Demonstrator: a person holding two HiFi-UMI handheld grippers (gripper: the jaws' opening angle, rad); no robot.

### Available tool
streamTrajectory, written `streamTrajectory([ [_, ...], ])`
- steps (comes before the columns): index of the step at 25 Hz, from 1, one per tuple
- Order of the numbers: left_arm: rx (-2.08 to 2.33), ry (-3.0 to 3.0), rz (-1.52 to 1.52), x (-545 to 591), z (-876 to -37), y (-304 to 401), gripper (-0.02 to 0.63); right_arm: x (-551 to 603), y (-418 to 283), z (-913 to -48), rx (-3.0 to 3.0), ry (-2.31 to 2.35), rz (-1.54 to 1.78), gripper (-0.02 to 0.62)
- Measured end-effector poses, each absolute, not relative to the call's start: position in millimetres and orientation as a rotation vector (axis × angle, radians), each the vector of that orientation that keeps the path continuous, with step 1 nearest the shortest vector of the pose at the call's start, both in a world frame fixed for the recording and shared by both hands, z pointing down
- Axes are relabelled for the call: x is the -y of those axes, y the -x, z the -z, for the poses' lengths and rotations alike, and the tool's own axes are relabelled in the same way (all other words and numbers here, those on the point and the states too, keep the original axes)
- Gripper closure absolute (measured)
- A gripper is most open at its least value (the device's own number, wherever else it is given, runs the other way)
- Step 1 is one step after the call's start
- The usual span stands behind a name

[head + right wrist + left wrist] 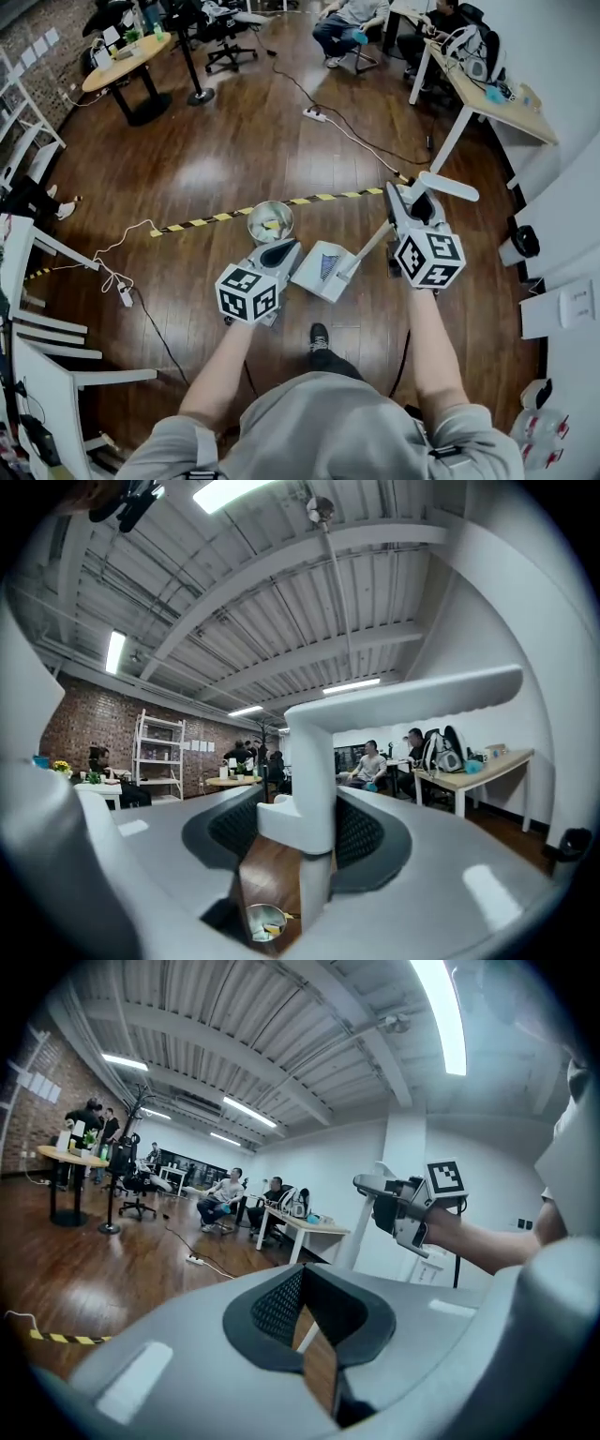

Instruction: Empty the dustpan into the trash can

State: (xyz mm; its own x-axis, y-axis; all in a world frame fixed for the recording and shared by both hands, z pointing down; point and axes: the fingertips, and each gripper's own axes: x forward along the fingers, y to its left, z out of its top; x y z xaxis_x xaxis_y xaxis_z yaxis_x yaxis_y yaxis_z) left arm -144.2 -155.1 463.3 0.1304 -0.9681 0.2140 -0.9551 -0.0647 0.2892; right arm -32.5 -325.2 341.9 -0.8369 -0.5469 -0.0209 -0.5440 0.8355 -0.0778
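In the head view a white long-handled dustpan [321, 269] hangs low over the wooden floor, its pole slanting up to the right. My right gripper [419, 202] is shut on the pole just below the white top grip [448, 186]. The right gripper view shows that white handle [309, 789] pinched between the dark pads [361, 832]. A round metal trash can [270, 222] [265, 921] with scraps inside stands on the floor just beyond and left of the pan. My left gripper [281, 251] [302, 1274] hovers beside the pan's left edge, jaw tips together, holding nothing.
Yellow-black tape [234, 213] crosses the floor behind the can. A power strip [314, 114] and cables lie further back, another strip [125, 295] at the left. White chairs [47, 337] stand at the left, a desk [492, 94] at the right. People sit at the back.
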Motion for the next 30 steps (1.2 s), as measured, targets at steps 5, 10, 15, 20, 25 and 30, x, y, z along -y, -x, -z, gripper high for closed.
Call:
streamTrajectory([
  [5,1.969,-1.967,0.062,182.5,-458.9,203.5,0.601,362.0,109.0,-315.6,-2.969,0.716,0.093,0.391],
  [10,2.077,-1.859,0.089,181.5,-455.1,259.9,0.601,386.6,181.2,-312.0,-2.981,0.615,0.097,0.391],
  [15,2.107,-1.819,0.097,170.6,-463.1,322.6,0.601,388.4,246.7,-338.4,-3.04,0.614,0.127,0.391],
  [20,2.038,-1.872,0.128,187.9,-471.7,378.5,0.601,403.4,300.9,-347.2,-3.059,0.688,0.139,0.391],
  [25,1.945,-1.95,0.13,203.9,-474.5,431.4,0.601,410.5,366.9,-339.0,-3.058,0.753,0.102,0.391],
  [30,1.89,-2.011,0.12,205.9,-473.6,476.4,0.601,418.6,424.2,-332.8,-3.042,0.811,0.053,0.391],
])
